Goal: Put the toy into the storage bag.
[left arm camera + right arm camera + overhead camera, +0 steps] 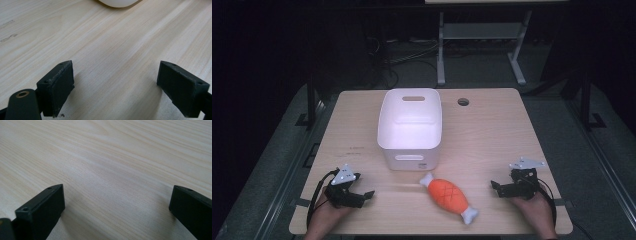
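Jaws spread wide on both grippers, high view adds orange fish toy, white bin.

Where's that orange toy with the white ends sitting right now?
In the high view, the orange toy lies slantwise on the table near its front edge, just in front of the white bin, between the left gripper and right gripper.

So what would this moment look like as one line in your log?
left gripper: open, empty, on table | right gripper: open, empty | orange toy: between them, untouched | white bin: behind toy
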Demonstrator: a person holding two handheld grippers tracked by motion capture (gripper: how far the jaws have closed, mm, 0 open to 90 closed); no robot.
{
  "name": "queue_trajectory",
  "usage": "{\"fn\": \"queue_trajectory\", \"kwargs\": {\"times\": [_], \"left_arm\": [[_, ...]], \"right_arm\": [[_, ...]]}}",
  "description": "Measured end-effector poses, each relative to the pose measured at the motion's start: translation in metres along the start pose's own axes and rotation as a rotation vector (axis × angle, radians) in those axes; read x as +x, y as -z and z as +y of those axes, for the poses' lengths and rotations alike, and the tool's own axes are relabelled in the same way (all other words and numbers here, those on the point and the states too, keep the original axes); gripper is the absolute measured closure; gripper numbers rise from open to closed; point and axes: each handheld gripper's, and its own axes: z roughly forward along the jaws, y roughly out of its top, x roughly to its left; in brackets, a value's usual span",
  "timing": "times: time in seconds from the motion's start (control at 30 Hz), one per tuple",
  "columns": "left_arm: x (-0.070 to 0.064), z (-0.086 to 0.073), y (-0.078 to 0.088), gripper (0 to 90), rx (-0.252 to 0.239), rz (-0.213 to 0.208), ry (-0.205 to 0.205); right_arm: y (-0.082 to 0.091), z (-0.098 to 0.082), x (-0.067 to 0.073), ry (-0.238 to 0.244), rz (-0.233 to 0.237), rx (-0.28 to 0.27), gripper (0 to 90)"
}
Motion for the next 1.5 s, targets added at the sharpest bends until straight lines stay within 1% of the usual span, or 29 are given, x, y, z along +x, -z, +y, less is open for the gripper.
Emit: {"fn": "queue_trajectory", "kwargs": {"times": [0.17,0.27,0.3,0.37,0.4,0.43,0.47,0.6,0.7,0.77,0.8,0.83,1.0,1.03,1.27,1.33,1.4,1.43,1.5], "left_arm": [[0.000,0.000,0.000,13.1,0.000,0.000,0.000],[0.000,0.000,0.000,13.1,0.000,0.000,0.000],[0.000,0.000,0.000,13.2,0.000,0.000,0.000],[0.000,0.000,0.000,13.1,0.000,0.000,0.000],[0.000,0.000,0.000,13.1,0.000,0.000,0.000],[0.000,0.000,0.000,13.1,0.000,0.000,0.000],[0.000,0.000,0.000,13.1,0.000,0.000,0.000],[0.000,0.000,0.000,13.2,0.000,0.000,0.000],[0.000,0.000,0.000,13.1,0.000,0.000,0.000],[0.000,0.000,0.000,13.1,0.000,0.000,0.000],[0.000,0.000,0.000,13.1,0.000,0.000,0.000],[0.000,0.000,0.000,13.1,0.000,0.000,0.000],[0.000,0.000,0.000,13.1,0.000,0.000,0.000],[0.000,0.000,0.000,13.1,0.000,0.000,0.000],[0.000,0.000,0.000,13.1,0.000,0.000,0.000],[0.000,0.000,0.000,13.1,0.000,0.000,0.000],[0.000,0.000,0.000,13.1,0.000,0.000,0.000],[0.000,0.000,0.000,13.1,0.000,0.000,0.000],[0.000,0.000,0.000,13.1,0.000,0.000,0.000]], "right_arm": [[0.000,0.000,0.000,0.000,0.002,0.002,0.0],[0.000,0.002,0.001,-0.006,0.003,0.017,0.0],[0.001,0.002,0.000,-0.007,0.006,0.021,0.0],[0.003,0.004,0.000,-0.025,0.016,0.032,1.6],[0.003,0.004,0.000,-0.023,0.021,0.030,4.3],[0.003,0.004,0.000,-0.023,0.021,0.030,4.3],[0.006,0.006,0.000,-0.032,0.035,0.035,5.3],[0.008,0.009,0.002,-0.026,0.043,0.035,5.5],[0.012,0.015,0.007,-0.002,0.054,0.029,5.5],[0.014,0.018,0.010,0.002,0.063,0.027,5.5],[0.016,0.020,0.011,0.011,0.066,0.024,5.5],[0.017,0.020,0.012,0.009,0.069,0.024,5.5],[0.021,0.025,0.018,0.025,0.085,0.016,5.5],[0.022,0.027,0.021,0.024,0.096,0.018,5.5],[0.028,0.034,0.033,0.052,0.130,0.004,5.5],[0.029,0.036,0.035,0.054,0.135,0.005,5.5],[0.031,0.039,0.038,0.070,0.139,0.003,5.5],[0.031,0.040,0.040,0.066,0.144,0.002,5.5],[0.033,0.042,0.042,0.075,0.151,0.000,5.5]]}}
